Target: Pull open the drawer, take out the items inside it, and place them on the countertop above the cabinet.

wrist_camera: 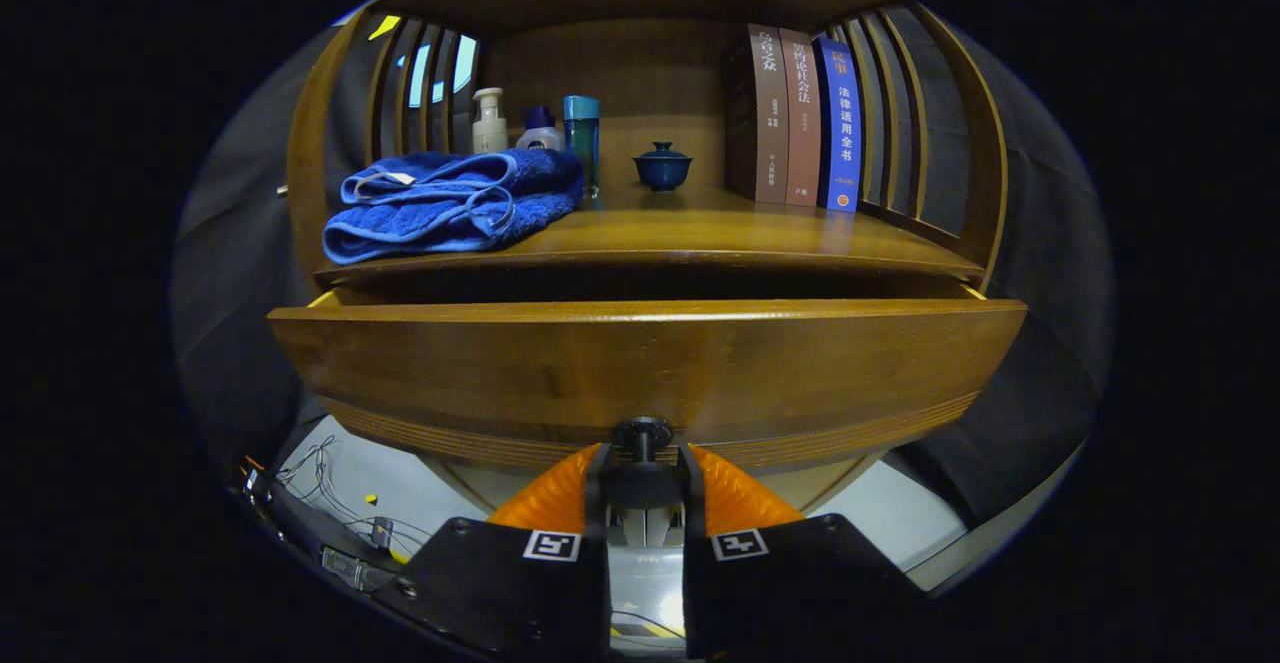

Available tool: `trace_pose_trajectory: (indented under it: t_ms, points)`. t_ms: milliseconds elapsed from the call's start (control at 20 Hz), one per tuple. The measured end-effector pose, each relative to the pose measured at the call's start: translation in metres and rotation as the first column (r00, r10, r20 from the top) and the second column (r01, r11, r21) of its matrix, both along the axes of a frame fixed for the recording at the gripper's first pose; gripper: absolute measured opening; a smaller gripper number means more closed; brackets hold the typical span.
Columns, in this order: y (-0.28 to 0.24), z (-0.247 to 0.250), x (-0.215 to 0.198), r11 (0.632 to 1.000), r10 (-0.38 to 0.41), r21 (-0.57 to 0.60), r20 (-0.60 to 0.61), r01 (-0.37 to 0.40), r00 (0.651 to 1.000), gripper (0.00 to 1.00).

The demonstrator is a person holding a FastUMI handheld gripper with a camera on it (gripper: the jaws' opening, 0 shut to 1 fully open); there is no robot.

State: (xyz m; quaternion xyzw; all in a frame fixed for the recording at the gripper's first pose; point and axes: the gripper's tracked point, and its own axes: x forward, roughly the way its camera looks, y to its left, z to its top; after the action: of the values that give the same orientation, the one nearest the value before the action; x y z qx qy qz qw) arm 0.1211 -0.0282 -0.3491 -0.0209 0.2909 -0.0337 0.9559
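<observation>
Hand-held gripper (pixel 643 463) is closing its two fingers on the small dark knob (pixel 642 434) at the lower middle of the wooden drawer front (pixel 640 363), both fingertips pressing its sides. Beyond them the drawer is standing partly pulled out of the cabinet, a dark gap showing behind its top edge; its inside is hidden. Above it the worktop (pixel 700 233) is carrying a folded blue towel (pixel 455 205), three bottles (pixel 540 133) just behind it, a small lidded blue cup (pixel 662 166) and three upright books (pixel 805 118).
</observation>
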Motion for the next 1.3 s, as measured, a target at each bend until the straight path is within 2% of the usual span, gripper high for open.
trace_pose_trajectory:
  t_ms: [850,1300]
  points:
    - [0.005,0.011,-0.109,0.998,0.005,0.064,-0.109,0.002,0.994,0.32]
    - [0.007,-0.001,-0.144,0.998,0.011,0.068,-0.184,0.001,0.983,0.33]
